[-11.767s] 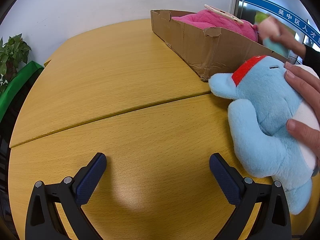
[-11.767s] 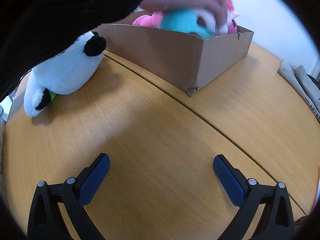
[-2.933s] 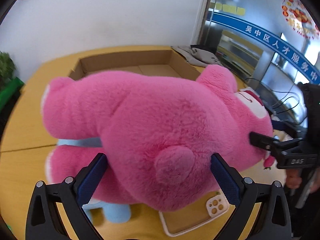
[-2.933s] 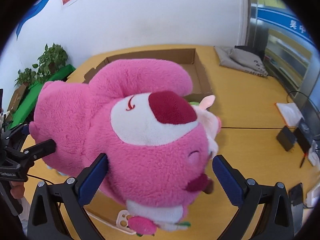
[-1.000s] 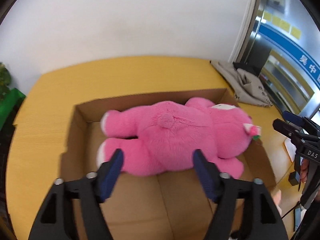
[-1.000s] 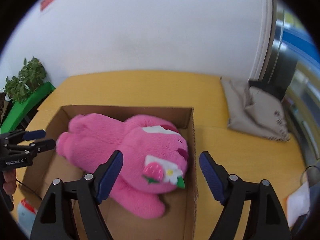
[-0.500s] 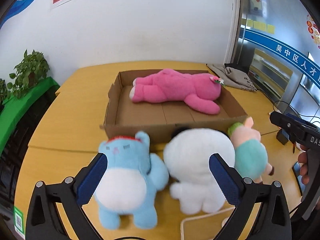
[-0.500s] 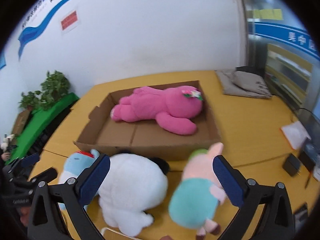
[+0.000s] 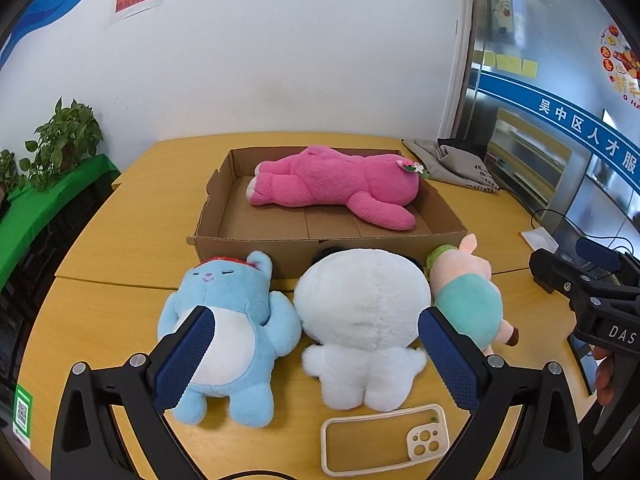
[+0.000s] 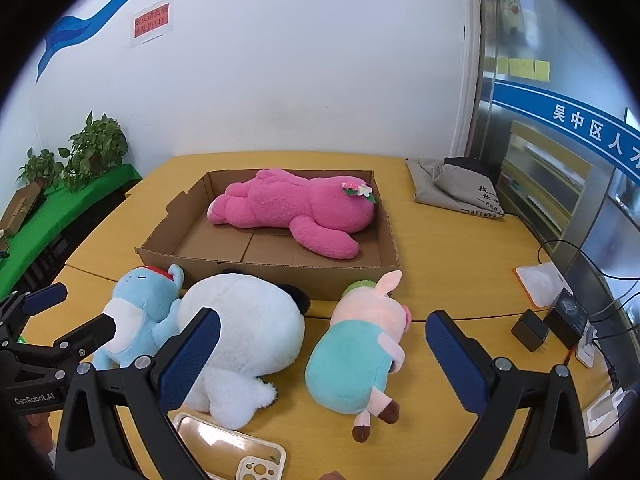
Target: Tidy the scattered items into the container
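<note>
A pink plush bear (image 9: 336, 190) (image 10: 296, 210) lies in the shallow cardboard box (image 9: 248, 246) (image 10: 256, 268) at the table's middle. In front of the box lie a blue plush cat (image 9: 228, 320) (image 10: 136, 312), a white panda plush (image 9: 360, 308) (image 10: 240, 336) face down, and a pink-and-teal pig plush (image 9: 466, 292) (image 10: 360, 352). A clear phone case (image 9: 384, 442) (image 10: 228, 446) lies nearest me. My left gripper (image 9: 316, 356) is open and empty above the cat and panda. My right gripper (image 10: 320, 360) is open and empty above the panda and pig.
A grey cloth bag (image 9: 452, 164) (image 10: 456, 188) lies at the table's far right. Black adapters (image 10: 552, 324), cables and a white pad (image 10: 538, 280) sit at the right edge. Potted plants (image 9: 60, 140) on a green ledge stand to the left.
Both grippers have pulled back a little further from the box. The three plush toys and the phone case now fill the foreground. The pink bear stays in the box.
</note>
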`<state>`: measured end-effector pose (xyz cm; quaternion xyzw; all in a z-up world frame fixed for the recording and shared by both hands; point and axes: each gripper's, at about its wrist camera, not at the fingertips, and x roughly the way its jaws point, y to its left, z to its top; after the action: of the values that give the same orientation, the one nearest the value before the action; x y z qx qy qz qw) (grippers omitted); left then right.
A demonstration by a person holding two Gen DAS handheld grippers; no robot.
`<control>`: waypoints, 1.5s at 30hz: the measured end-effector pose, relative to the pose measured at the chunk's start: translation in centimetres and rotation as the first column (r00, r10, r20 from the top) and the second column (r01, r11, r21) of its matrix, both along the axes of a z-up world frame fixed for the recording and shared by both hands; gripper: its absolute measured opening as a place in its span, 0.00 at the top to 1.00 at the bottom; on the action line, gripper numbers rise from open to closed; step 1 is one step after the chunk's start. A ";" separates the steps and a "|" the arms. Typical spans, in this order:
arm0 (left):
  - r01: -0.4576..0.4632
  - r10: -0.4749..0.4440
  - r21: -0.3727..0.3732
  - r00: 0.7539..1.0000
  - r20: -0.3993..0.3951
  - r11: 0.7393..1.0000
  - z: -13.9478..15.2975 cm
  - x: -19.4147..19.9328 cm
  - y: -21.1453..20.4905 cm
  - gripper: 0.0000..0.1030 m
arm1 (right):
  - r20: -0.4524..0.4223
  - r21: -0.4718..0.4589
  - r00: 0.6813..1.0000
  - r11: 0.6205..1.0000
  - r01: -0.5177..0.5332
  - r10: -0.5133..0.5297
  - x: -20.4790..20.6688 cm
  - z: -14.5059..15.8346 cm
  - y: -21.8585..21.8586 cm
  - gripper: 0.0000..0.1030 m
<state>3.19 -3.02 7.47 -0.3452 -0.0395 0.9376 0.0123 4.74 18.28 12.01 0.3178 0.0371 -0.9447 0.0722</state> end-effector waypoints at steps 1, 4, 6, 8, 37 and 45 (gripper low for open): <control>0.001 -0.001 0.001 1.000 0.003 1.000 0.0 0.0 0.0 0.00 | -0.001 0.000 1.000 1.000 0.000 0.000 0.2 0.0 0.0 0.00; -0.006 0.006 -0.001 1.000 0.002 1.000 0.0 0.1 -0.1 0.00 | 0.002 0.002 1.000 1.000 -0.003 0.003 0.2 -0.1 -0.1 0.00; -0.007 0.007 0.004 1.000 0.003 1.000 0.0 0.2 -0.2 0.00 | 0.007 0.003 1.000 1.000 -0.005 0.005 0.2 -0.3 -0.2 0.00; -0.009 0.009 -0.001 1.000 0.011 1.000 -0.2 0.2 -0.2 0.00 | 0.014 0.005 1.000 1.000 -0.009 0.009 0.2 -0.6 -0.2 0.00; 0.008 -0.008 0.002 0.998 0.066 1.000 -2.1 -1.2 -0.5 0.00 | 0.066 0.007 0.998 1.000 -0.002 0.002 -1.6 -2.6 -0.3 0.00; 0.025 -0.026 0.021 0.998 0.065 0.999 -2.5 -1.0 -2.4 0.00 | 0.084 -0.007 0.996 1.000 -0.020 0.020 -1.9 -3.1 -0.8 0.00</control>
<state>2.18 -5.44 4.96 -0.3760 -0.0450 0.9251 0.0264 2.83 17.43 8.87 0.3565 0.0343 -0.9299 0.0842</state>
